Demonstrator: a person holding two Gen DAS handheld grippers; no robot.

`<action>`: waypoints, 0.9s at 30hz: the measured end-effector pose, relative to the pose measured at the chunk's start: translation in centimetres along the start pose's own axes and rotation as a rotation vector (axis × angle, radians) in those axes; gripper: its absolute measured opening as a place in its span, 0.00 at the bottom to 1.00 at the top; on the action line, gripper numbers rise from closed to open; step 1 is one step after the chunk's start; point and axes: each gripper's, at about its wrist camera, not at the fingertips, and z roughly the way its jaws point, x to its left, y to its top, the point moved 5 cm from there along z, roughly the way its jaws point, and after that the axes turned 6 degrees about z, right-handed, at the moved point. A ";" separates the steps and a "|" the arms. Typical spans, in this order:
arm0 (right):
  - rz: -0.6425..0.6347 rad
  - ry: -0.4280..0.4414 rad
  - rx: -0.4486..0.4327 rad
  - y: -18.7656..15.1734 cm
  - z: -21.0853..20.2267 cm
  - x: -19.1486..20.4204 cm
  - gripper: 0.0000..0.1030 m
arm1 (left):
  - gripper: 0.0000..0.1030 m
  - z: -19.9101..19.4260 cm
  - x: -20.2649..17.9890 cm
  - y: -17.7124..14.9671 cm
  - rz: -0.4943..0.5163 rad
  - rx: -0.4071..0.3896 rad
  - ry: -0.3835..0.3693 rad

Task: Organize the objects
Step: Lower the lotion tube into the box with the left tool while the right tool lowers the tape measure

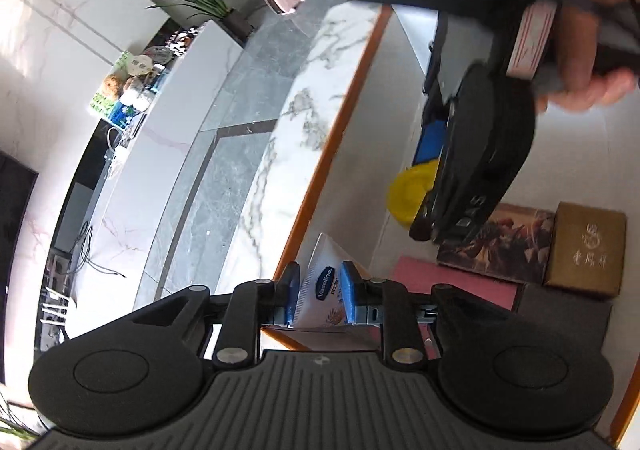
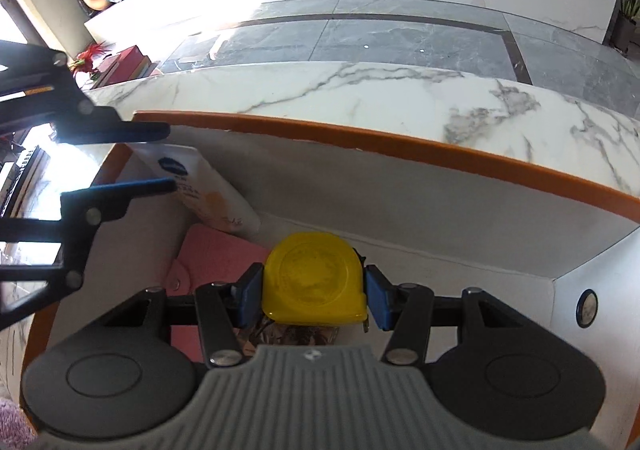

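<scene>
1. The yellow tape measure sits between the pads of your right tongs, clenched on its sides, over the white box with the orange rim.
2. The lotion tube leans in the box's left corner, long axis slanting down toward the pink pouch.
3. Your left tongs straddle the tube's upper end; their pads stand just clear of it, released.
4. The box rests on the marble tabletop.
</scene>
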 end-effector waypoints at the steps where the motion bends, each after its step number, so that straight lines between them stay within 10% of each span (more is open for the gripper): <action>1: 0.009 -0.010 0.006 0.5 0.4 -0.1 0.54 | 0.32 -0.2 0.2 0.0 -0.022 -0.009 0.004; 19: 0.213 0.043 0.051 0.4 1.9 -1.2 0.56 | 0.45 -3.9 1.3 -1.5 -0.308 -0.077 0.036; 27: 0.218 0.031 0.060 0.1 2.0 -1.5 0.41 | 0.45 -5.0 1.2 -1.7 -0.347 -0.083 0.046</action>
